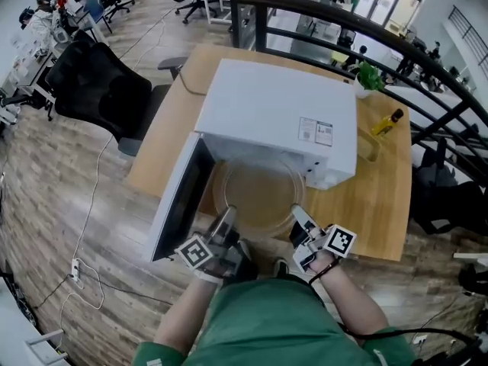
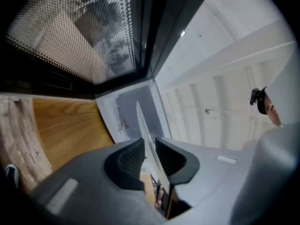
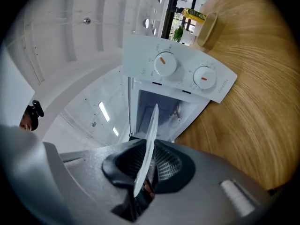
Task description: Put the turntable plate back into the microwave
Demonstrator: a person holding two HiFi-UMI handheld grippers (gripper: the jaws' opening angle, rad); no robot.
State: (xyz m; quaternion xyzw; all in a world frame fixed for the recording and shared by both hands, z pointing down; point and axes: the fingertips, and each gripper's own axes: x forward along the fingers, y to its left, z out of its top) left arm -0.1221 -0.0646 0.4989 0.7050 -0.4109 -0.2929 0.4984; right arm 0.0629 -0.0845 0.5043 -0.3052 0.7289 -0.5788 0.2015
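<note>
The left gripper [image 1: 227, 218] has its 2 jaws closed on the near left edge of the turntable plate [image 1: 259, 193]. In the left gripper view the thin glass rim [image 2: 140, 121] runs right between the 2 dark pads [image 2: 127, 159], and the gap is only as wide as the glass. The right gripper [image 1: 301, 218] holds the near right edge the same way. In the right gripper view its jaws [image 3: 150, 156] pinch the rim [image 3: 152, 125] with almost no gap.

The clear round plate is flat and sits at the mouth of the white microwave [image 1: 274, 113]. Its far half is already under the top of the microwave. Its near half sticks out toward the person.

The microwave door [image 1: 183, 197] hangs wide open on the left side of the microwave. 2 white knobs [image 3: 165, 63] with orange marks are on the front of the microwave, right of the opening.

The microwave stands on a wooden table [image 1: 381, 204]. A yellow bottle [image 1: 387, 122] and a small green plant [image 1: 368, 76] are to the right of the microwave. A black office chair [image 1: 99, 90] stands off to the microwave's left, on the floor.
</note>
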